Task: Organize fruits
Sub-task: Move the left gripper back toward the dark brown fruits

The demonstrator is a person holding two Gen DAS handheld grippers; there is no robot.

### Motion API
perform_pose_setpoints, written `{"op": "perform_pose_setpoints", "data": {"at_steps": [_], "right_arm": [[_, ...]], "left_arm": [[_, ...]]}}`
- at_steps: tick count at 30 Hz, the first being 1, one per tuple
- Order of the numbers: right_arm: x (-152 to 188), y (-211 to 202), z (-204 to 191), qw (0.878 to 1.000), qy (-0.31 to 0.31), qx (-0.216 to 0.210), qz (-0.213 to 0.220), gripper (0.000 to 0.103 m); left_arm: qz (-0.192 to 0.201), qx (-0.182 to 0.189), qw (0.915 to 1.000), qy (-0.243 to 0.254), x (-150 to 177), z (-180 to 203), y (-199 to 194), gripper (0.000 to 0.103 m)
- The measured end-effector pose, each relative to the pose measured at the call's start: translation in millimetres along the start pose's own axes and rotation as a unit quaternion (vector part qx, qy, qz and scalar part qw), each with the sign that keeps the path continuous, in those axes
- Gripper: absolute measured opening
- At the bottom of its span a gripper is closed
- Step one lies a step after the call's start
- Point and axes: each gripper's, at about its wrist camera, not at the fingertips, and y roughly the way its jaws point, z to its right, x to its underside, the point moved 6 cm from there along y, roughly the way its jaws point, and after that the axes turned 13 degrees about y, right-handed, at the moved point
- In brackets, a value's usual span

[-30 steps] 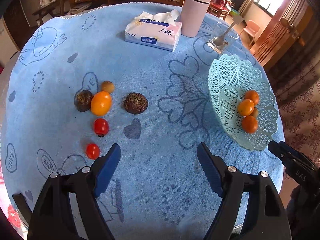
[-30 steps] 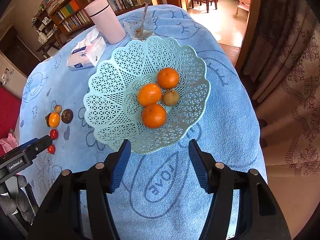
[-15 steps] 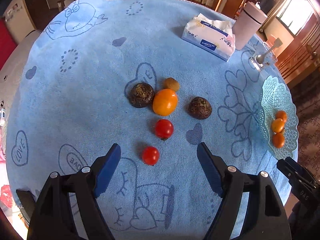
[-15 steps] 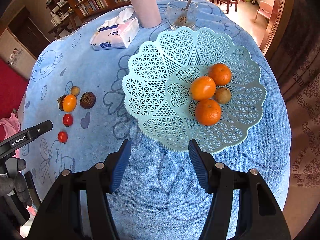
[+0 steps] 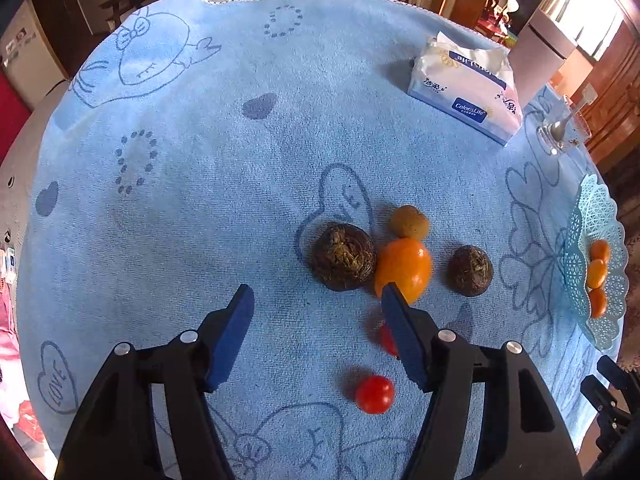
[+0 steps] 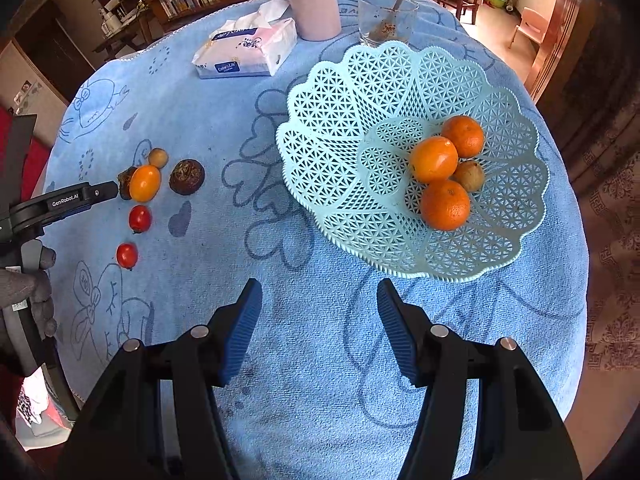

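Loose fruit lies on the blue cloth: a dark brown fruit [image 5: 343, 257], an orange one [image 5: 404, 266], a small tan one [image 5: 409, 222], a second dark fruit [image 5: 470, 270] and two red tomatoes [image 5: 374, 394]. My left gripper [image 5: 316, 294] hovers just short of the first dark fruit. Its jaws are closing with nothing between them, and its right finger hides part of one tomato [image 5: 384, 338]. My right gripper [image 6: 318, 300] stands open over bare cloth in front of the mint lattice basket [image 6: 340, 120], which holds three oranges [image 6: 434, 159] and a tan fruit [image 6: 470, 176].
A tissue pack [image 6: 244, 54], a pink flask [image 6: 314, 0] and a glass with a spoon [image 6: 386, 20] stand at the far side. The round table's edge drops off right of the basket. A gloved hand [image 6: 28, 280] holds the left tool at the left edge.
The left gripper has travelled across the table to the loose fruit, sunk slightly, and its jaws have narrowed. The right gripper has drifted sideways, so the basket now sits further right in its view.
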Motion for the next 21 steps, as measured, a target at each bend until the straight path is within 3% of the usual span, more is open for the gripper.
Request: {"op": "perform_pose_setpoints", "data": {"at_steps": [12,18,21], "right_arm": [[15,13,-30,1.000,-0.025,0.006,-0.014,0.061],[18,18,-46,0.999,-0.037,0.004,-0.022,0.061],[18,22,-53,0.999,-0.040,0.002,-0.025,0.061]], "left_arm": [[-0.008,-0.004,0.9981,0.061,-8,6,29,0.062],[0.003,0.026,0.9960,0.086,-15,17,33,0.040],[0.004,0.037,0.9958,0.084,-14,15,32,0.040]]}}
